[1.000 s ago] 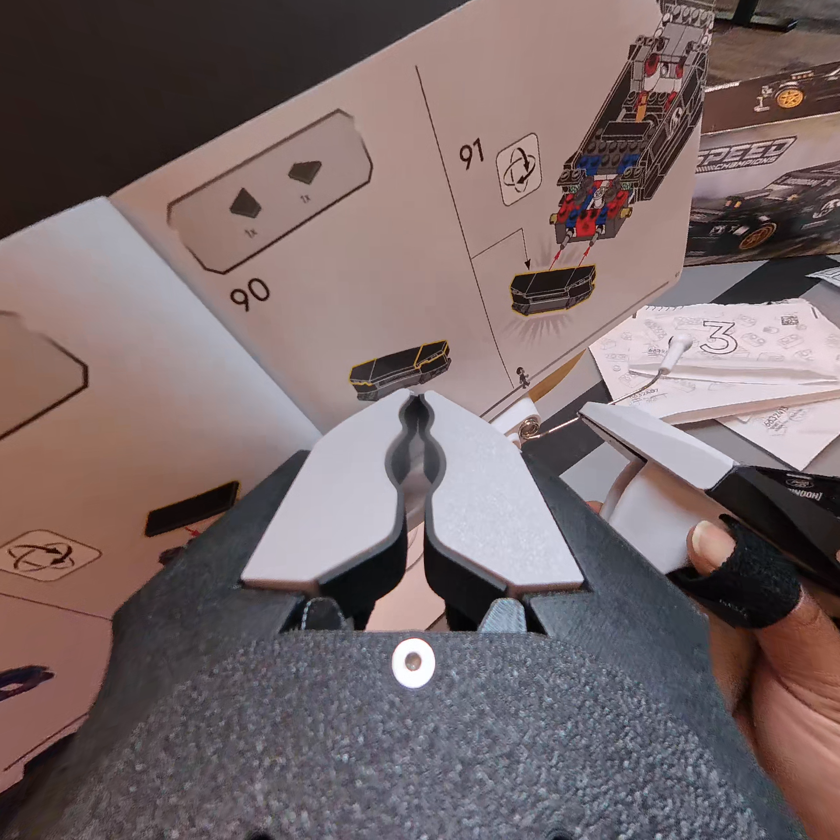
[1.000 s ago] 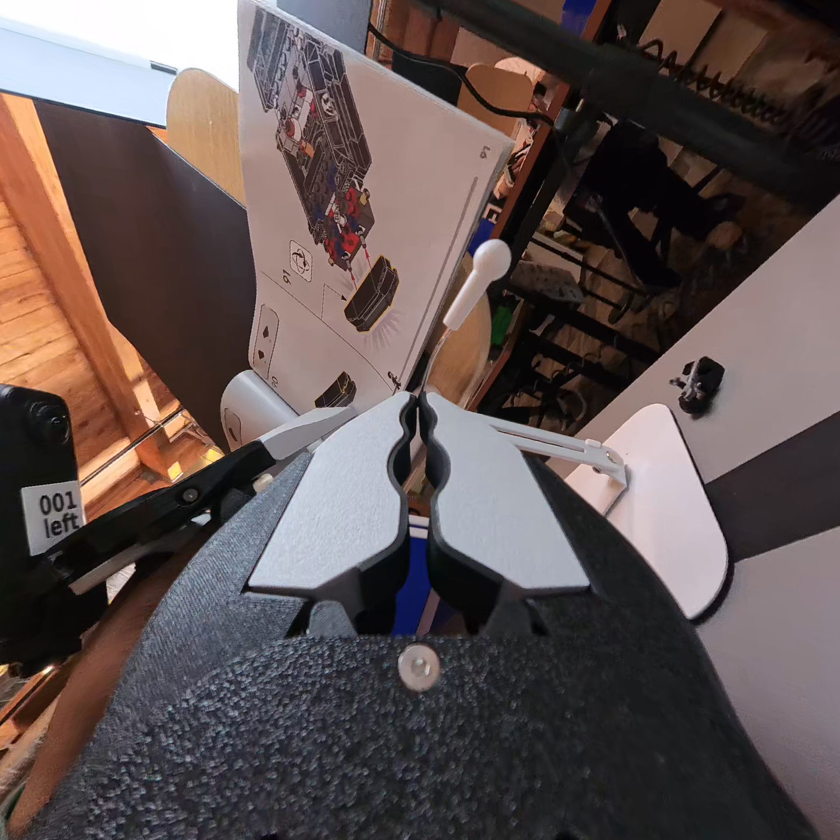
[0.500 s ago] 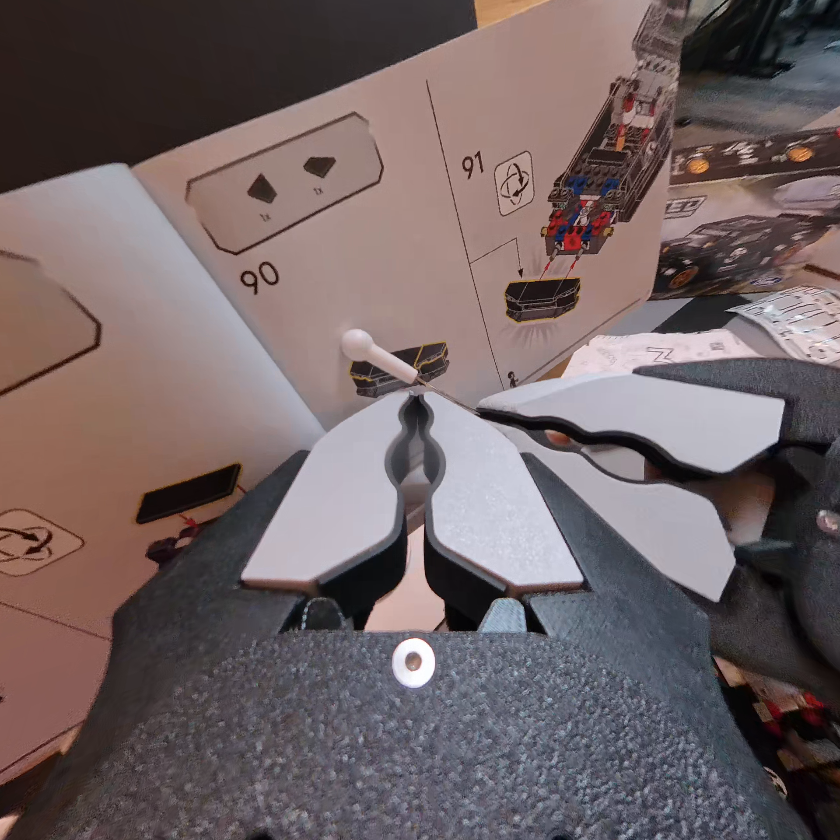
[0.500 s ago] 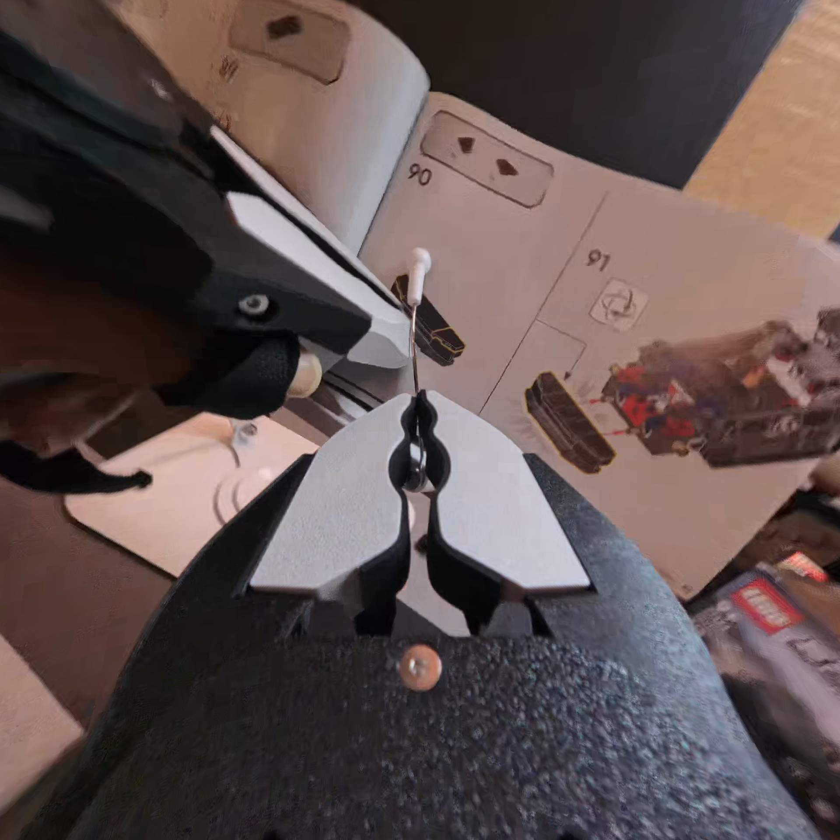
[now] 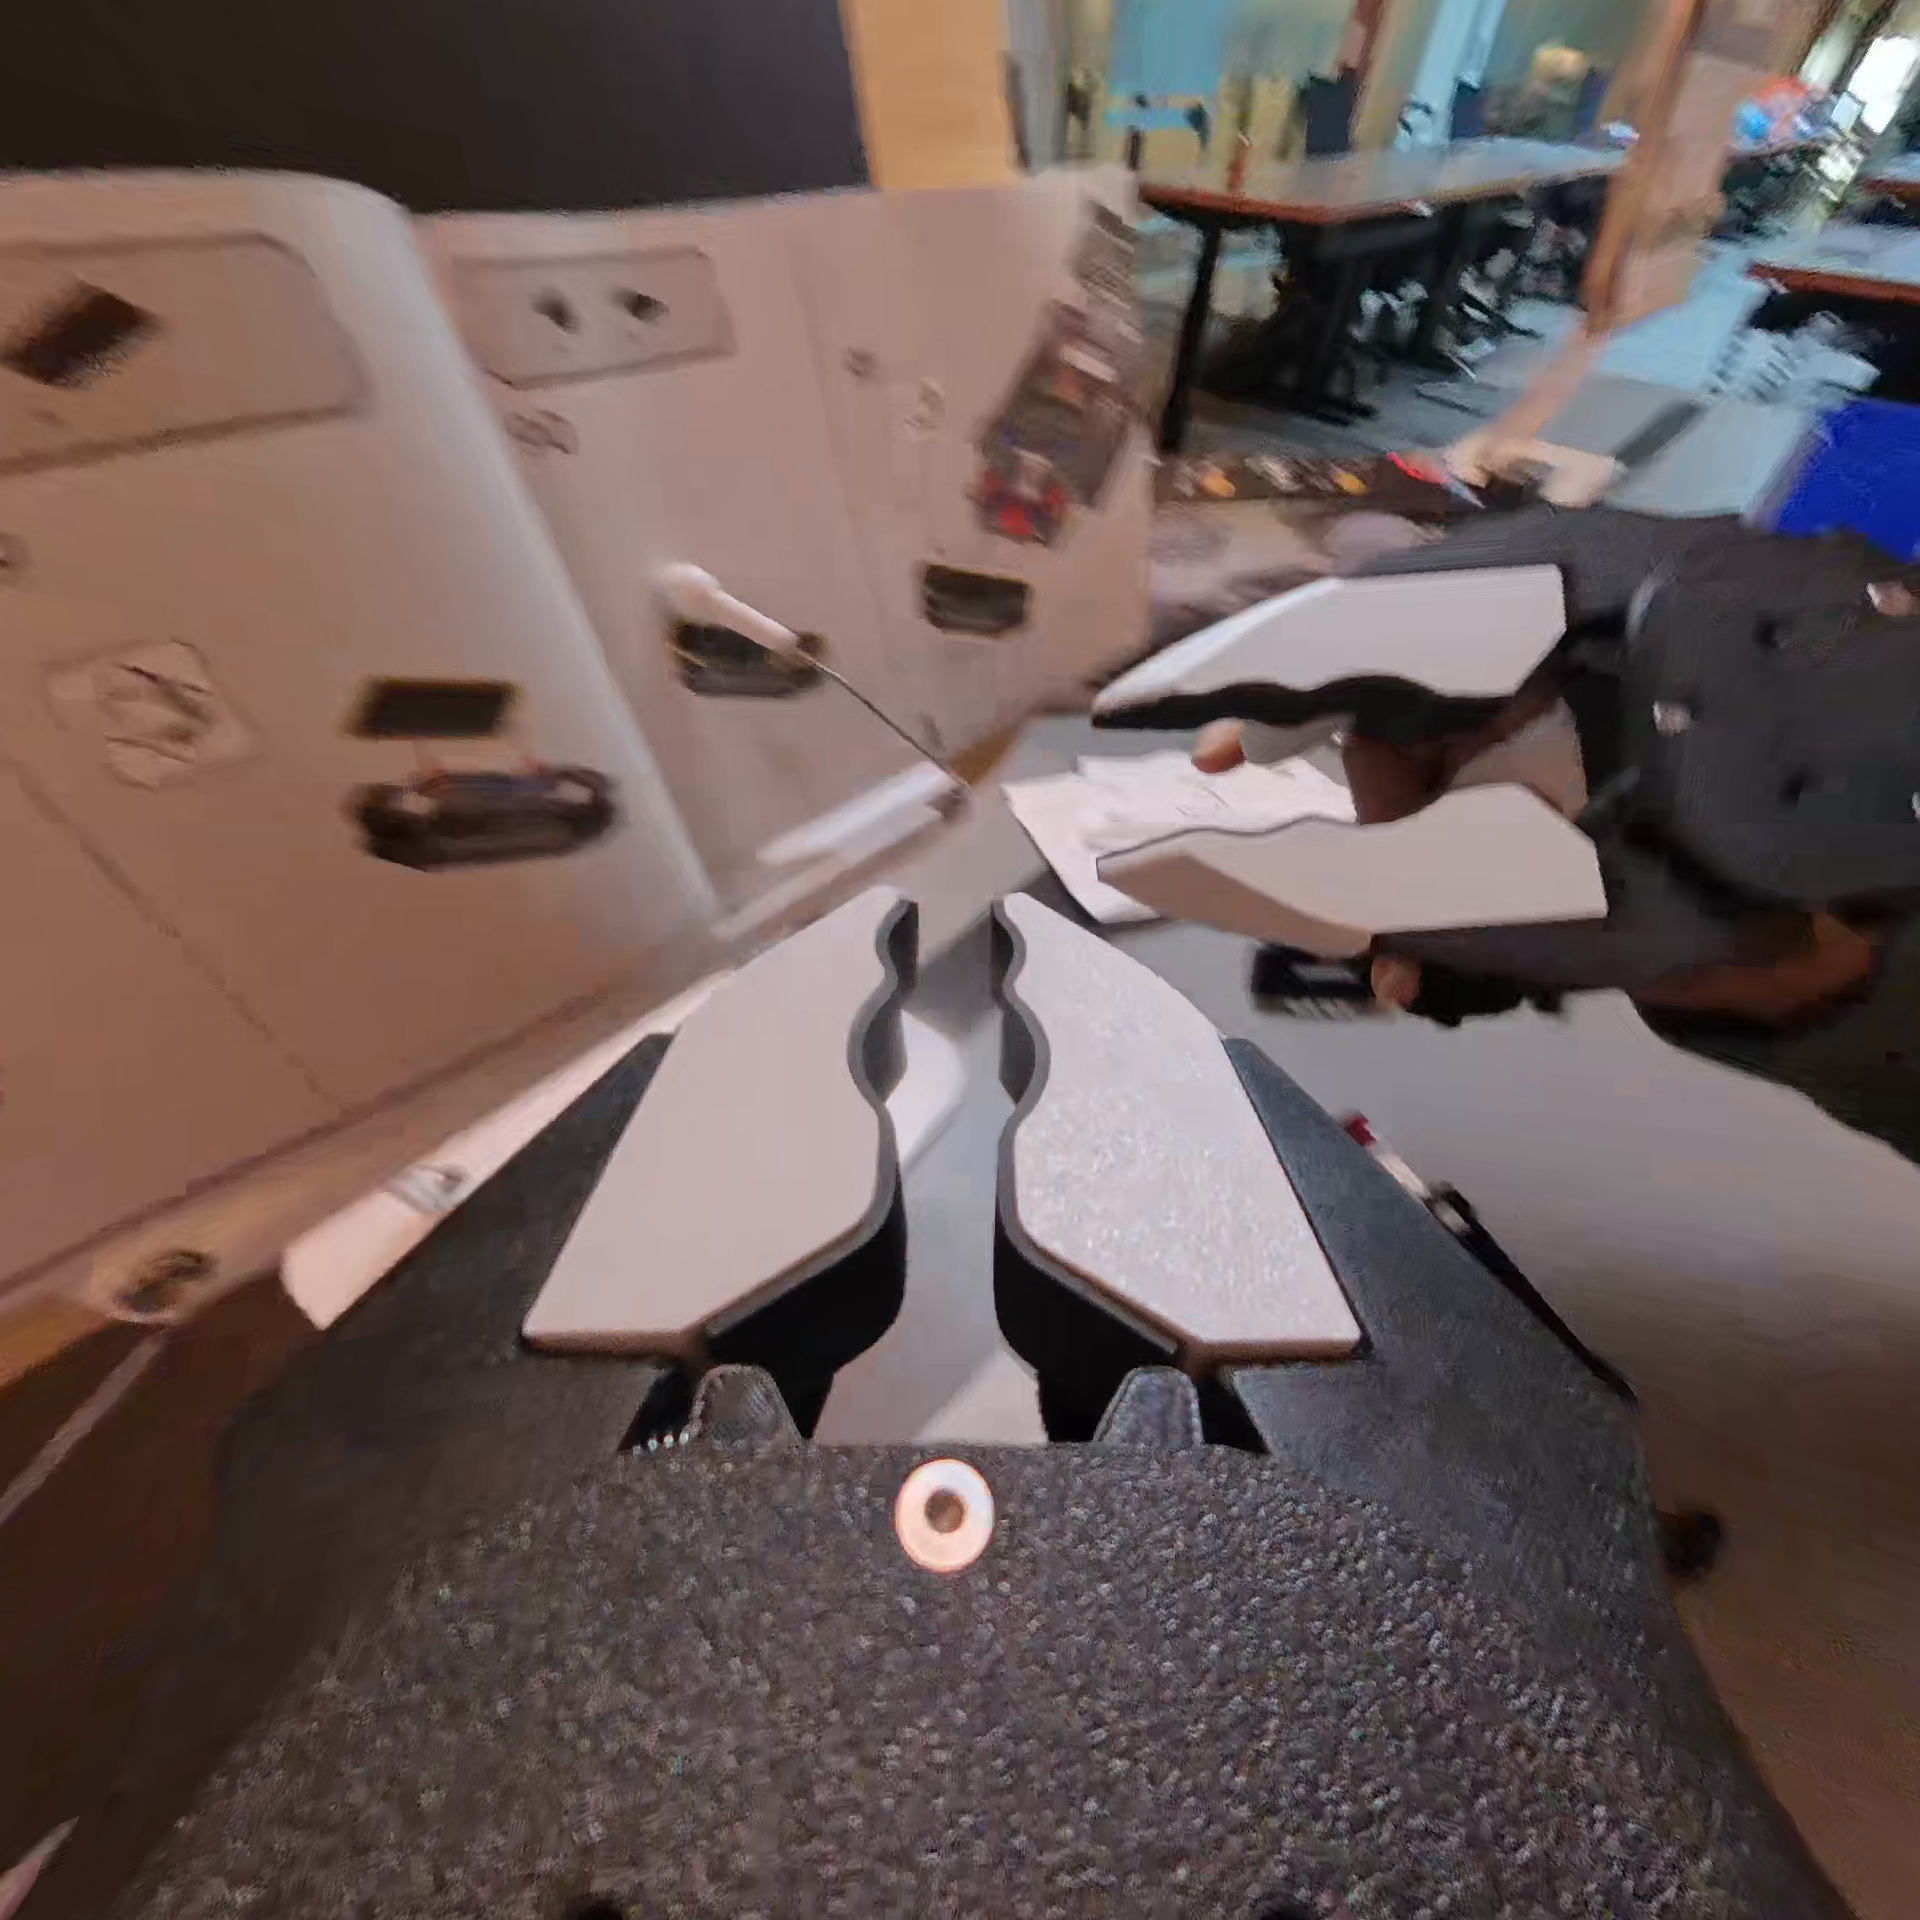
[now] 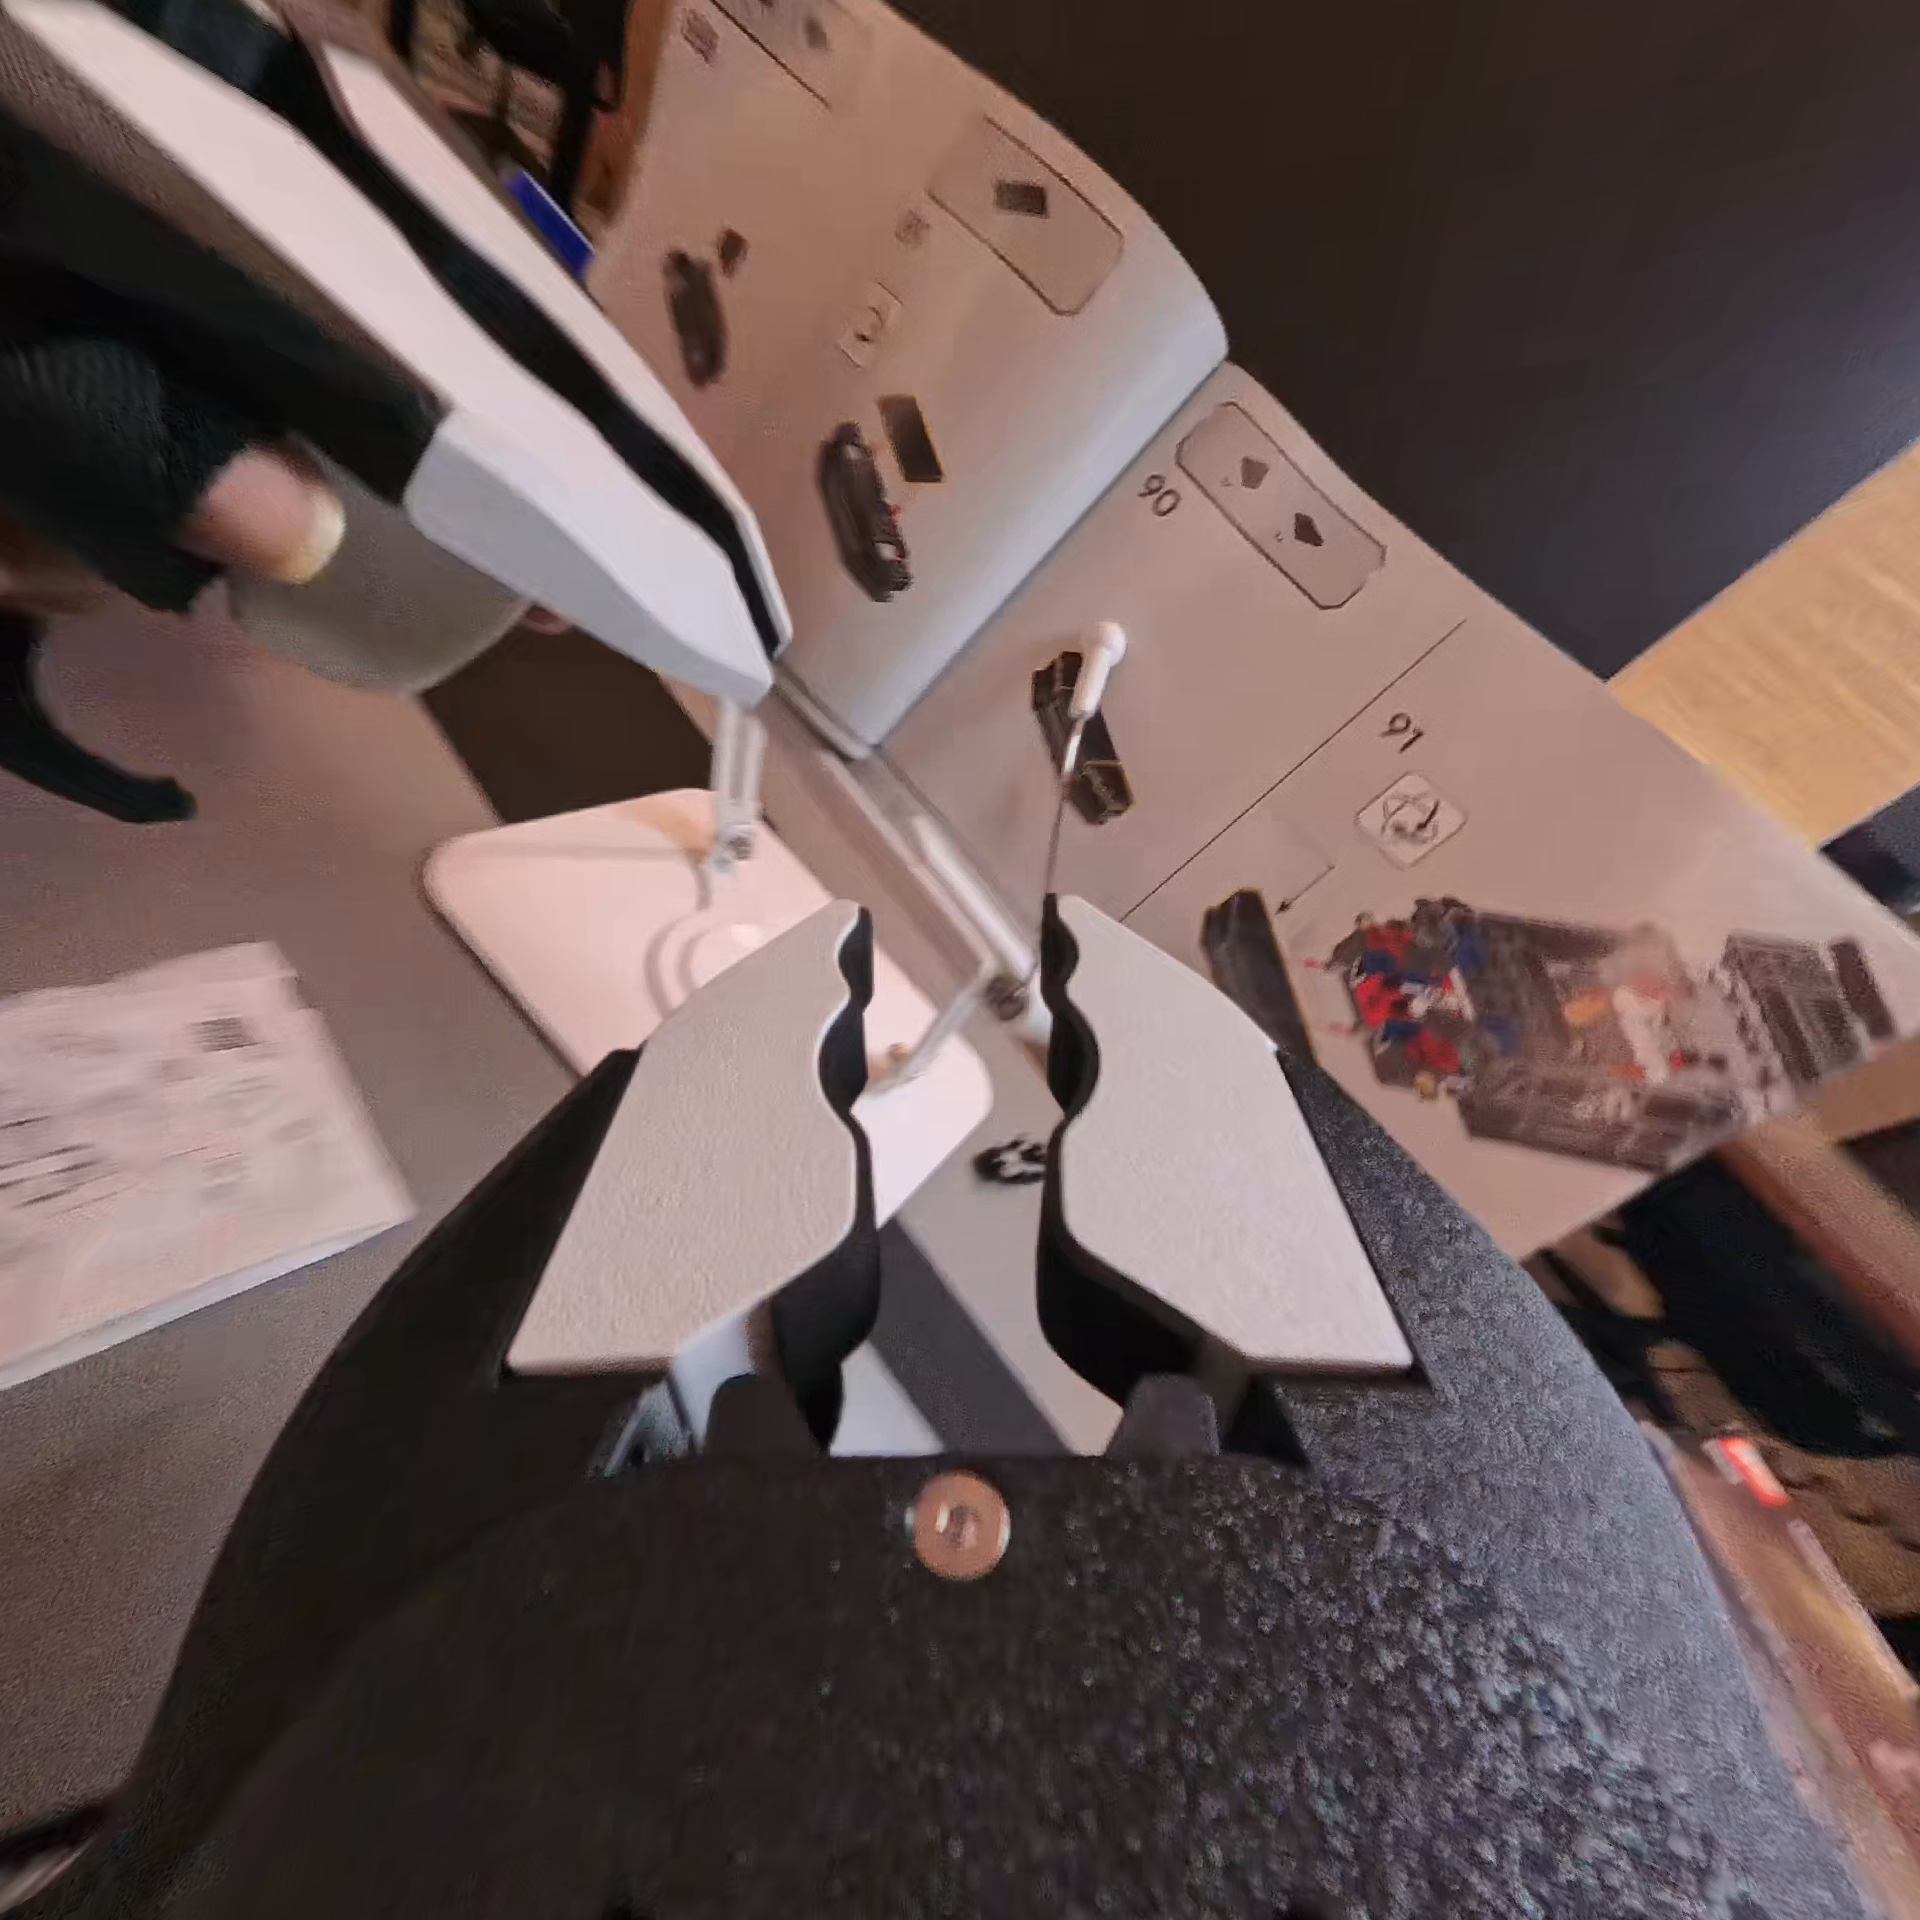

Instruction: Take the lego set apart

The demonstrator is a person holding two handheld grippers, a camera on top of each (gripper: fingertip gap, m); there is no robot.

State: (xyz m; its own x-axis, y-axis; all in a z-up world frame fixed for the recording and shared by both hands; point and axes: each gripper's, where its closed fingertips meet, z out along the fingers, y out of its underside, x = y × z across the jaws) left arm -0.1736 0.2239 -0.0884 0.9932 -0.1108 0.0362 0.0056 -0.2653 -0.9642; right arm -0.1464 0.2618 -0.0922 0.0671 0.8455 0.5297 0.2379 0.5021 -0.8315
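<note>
Both my jaws stand apart, holding nothing; beyond them the open instruction booklet [image 5: 312, 582] leans blurred on its white stand [image 6: 582, 914].

I see a grey table [image 6: 260, 852] carrying a white stand base [image 6: 582, 914] (flat, rounded corners) that props the open instruction booklet [image 6: 1299, 727]. A printed sheet [image 6: 156, 1143] lies near the stand, and 1 small dark piece [image 6: 1010, 1158] sits just beside the base.
</note>
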